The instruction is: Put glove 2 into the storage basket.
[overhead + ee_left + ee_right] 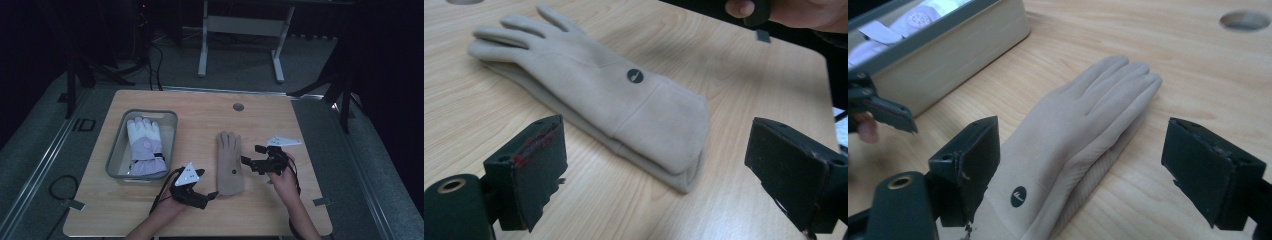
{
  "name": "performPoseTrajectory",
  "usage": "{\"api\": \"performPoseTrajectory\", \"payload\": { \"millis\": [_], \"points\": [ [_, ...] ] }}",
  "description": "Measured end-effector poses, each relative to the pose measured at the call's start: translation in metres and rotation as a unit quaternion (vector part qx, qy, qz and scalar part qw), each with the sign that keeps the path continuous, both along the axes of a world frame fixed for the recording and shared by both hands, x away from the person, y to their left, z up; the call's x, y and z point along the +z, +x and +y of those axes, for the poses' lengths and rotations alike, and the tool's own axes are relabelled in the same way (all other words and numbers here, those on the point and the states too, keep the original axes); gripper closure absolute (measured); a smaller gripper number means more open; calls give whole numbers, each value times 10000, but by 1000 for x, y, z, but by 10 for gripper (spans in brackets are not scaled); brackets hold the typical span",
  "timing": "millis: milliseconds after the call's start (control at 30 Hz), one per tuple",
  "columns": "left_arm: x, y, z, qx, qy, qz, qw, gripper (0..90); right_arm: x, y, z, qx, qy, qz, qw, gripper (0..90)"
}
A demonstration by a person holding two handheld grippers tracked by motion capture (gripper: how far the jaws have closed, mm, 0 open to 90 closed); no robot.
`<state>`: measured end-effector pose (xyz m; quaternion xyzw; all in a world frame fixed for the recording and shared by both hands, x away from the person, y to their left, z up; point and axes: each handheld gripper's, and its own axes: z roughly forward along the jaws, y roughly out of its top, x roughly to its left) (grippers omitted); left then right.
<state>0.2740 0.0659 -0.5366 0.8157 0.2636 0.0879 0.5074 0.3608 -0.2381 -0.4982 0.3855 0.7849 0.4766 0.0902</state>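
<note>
**Beige gloves flat mid-table, both grippers open and empty**

While both grippers sit close to the beige gloves, nothing stands between them: bare wooden table on each side. A round cable hole sits near the table's far edge, well apart from everything. Beyond the table, a white desk frame stands on the floor.

Grey bin sits on the left part of the table and holds a white-and-lilac padded glove, fingers pointing to the far side, cuff toward the person.

Beige gloves look like two stacked, lying flat, fingers pointing away, with a small dark round logo near the cuff of the top one.

Left gripper is low beside the cuff end, jaws wide apart, holding nothing; in the left gripper view the cuff lies between the jaws but clear of both. Right gripper is just right of the gloves, jaws also wide apart and empty; whether its near jaw touches the cuff, I cannot tell.
</note>
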Motion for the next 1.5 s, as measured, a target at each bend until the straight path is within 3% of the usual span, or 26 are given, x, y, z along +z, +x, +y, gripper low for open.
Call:
{"api": "performPoseTrajectory", "payload": {
  "millis": [67, 200, 300, 400, 667, 900, 1100, 1200, 1267, 1333, 1467, 1500],
  "points": [
    [2, 1, -4, -115, 67, 69, 9999, 99, 0, 0, 1, 99, -5, -106, 9999, 111],
    [5, 2, -13, -343, 228, 32, 9991, 113, -2, 6, 6, 146, -215, -21, 9997, 119],
    [7, 3, -22, -511, 451, -84, 9976, 146, -4, 14, 9, 162, -354, -8, 9992, 168],
    [7, 4, -29, -634, 538, -170, 9964, 164, -5, 24, 9, -48, -396, -30, 9992, 243],
    [4, 4, -46, -1117, 902, -320, 9891, 261, -18, 52, 17, -278, -295, 165, 9990, 275],
    [-3, 10, -49, -1171, 1110, -205, 9867, 313, -35, 66, 32, -322, -395, 458, 9977, 275],
    [-6, 11, -53, -1180, 1241, -158, 9851, 337, -47, 70, 46, -185, -722, 711, 9947, 280],
    [-8, 12, -53, -1162, 1383, -130, 9835, 340, -48, 70, 48, -84, -795, 729, 9941, 351],
    [-10, 12, -54, -1170, 1439, -118, 9826, 347, -48, 69, 50, 130, -741, 767, 9942, 517],
    [-11, 12, -53, -1207, 1454, -97, 9819, 356, -45, 65, 54, 261, -938, 584, 9935, 620],
    [-12, 14, -54, -1191, 1534, -74, 9809, 371, -40, 56, 62, 337, -1353, 297, 9898, 715],
    [-13, 14, -55, -1179, 1528, -70, 9812, 371, -39, 53, 65, 331, -1509, 121, 9879, 728]
  ]
}}
